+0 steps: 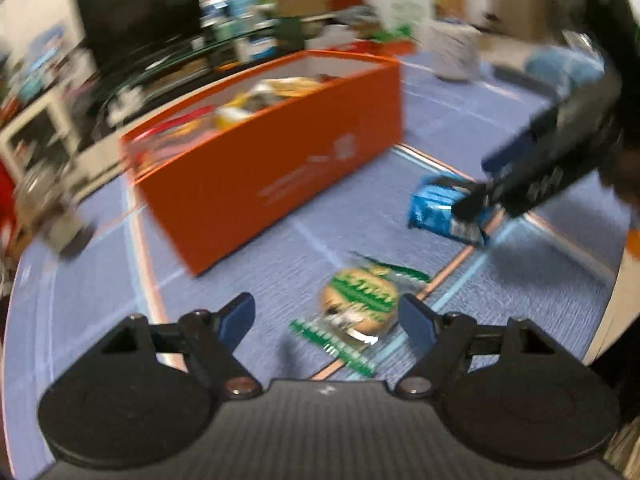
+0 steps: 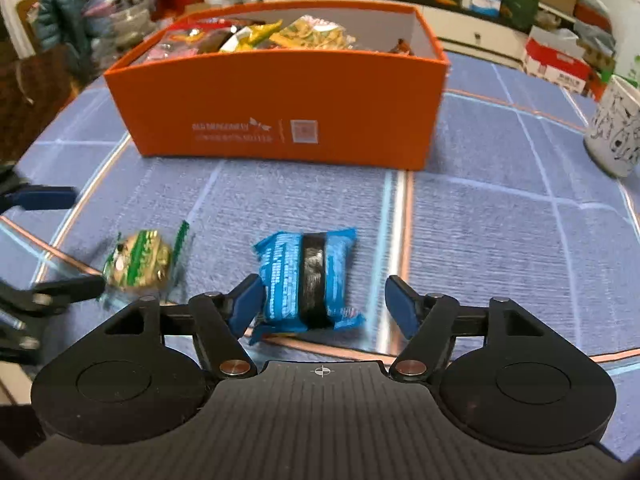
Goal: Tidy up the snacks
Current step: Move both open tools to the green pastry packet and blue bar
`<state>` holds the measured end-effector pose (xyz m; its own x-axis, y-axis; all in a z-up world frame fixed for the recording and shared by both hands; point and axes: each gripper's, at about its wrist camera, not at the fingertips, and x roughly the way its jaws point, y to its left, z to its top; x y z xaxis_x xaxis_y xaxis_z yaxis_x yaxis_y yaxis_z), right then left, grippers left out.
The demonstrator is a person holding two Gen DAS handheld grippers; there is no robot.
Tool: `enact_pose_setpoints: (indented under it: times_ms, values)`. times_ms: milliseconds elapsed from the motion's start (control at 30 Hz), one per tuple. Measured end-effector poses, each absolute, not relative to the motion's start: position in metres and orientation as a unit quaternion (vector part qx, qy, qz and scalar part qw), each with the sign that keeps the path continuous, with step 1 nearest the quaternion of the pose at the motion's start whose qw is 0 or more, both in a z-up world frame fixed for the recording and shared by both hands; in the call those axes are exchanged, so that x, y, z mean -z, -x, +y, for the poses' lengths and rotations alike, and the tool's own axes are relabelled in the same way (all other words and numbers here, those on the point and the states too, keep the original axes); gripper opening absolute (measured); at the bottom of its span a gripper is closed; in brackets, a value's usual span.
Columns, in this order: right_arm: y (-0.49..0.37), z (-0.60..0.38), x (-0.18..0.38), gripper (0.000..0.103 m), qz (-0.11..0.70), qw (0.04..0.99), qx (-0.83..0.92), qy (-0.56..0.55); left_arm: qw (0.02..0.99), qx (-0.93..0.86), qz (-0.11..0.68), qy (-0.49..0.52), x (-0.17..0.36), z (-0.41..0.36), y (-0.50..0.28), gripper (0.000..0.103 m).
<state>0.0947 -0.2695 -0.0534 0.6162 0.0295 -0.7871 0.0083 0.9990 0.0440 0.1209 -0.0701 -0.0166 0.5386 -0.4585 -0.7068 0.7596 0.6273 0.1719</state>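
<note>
The orange box [image 2: 280,104] at the far side of the blue checked tablecloth [image 2: 500,240] already holds a heap of wrapped snacks, so most of the sorting looks done. Two packets are left on the cloth in front of it.

On the left lies the green-and-clear packet [image 2: 138,266] with a round biscuit inside. The left gripper [image 1: 326,320] hangs over it with its jaws wide apart. The packet lies between the fingertips and a little beyond them, closer to the right finger; neither pad touches it.

To its right lies the blue packet [image 2: 306,280], near the right gripper [image 2: 324,304]. Those jaws are part open and not clamped. The packet's near end sits between them, off toward the left pad, which is at its edge or just beside it; the right pad stands clear.

At the far right a white patterned cup [image 2: 612,132] stands apart.
</note>
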Motion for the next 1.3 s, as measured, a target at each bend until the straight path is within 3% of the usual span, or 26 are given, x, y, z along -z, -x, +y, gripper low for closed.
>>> enact_pose_setpoints:
  times_ms: [200,233,367,467,567,700,867,1067,1300]
  values:
    - [-0.070,-0.285,0.057,0.064,0.403,0.911,-0.042,-0.079,0.820,0.403,0.350,-0.208,0.034,-0.096,-0.135,0.080]
    - [-0.070,-0.285,0.058,0.064,0.402,0.912,-0.042,-0.074,0.823,0.395,0.349,-0.211,0.036,-0.097,-0.134,0.073]
    - [-0.073,-0.284,0.051,0.064,0.388,0.916,-0.053,-0.084,0.840,0.348,0.364,-0.202,0.034,-0.097,-0.130,0.062]
    - [-0.077,-0.282,0.047,0.064,0.375,0.922,-0.054,-0.084,0.872,0.233,0.408,-0.135,0.038,-0.076,-0.142,0.071]
    - [-0.079,-0.280,0.044,0.066,0.369,0.924,-0.053,-0.086,0.882,0.181,0.427,-0.088,0.034,-0.059,-0.148,0.057]
    - [-0.079,-0.280,0.044,0.069,0.365,0.926,-0.049,-0.085,0.883,0.210,0.414,-0.074,0.024,-0.060,-0.132,0.077]
    - [-0.080,-0.276,0.038,0.070,0.345,0.937,-0.044,-0.025,0.903,0.185,0.379,-0.082,0.012,-0.063,-0.125,0.082]
    - [-0.094,-0.271,0.053,0.069,0.369,0.926,-0.065,-0.051,0.907,0.123,0.401,-0.022,0.015,-0.042,-0.140,0.088]
    - [-0.102,-0.253,0.061,0.073,0.377,0.925,-0.050,-0.003,0.903,0.102,0.415,-0.036,0.024,-0.051,-0.144,0.090]
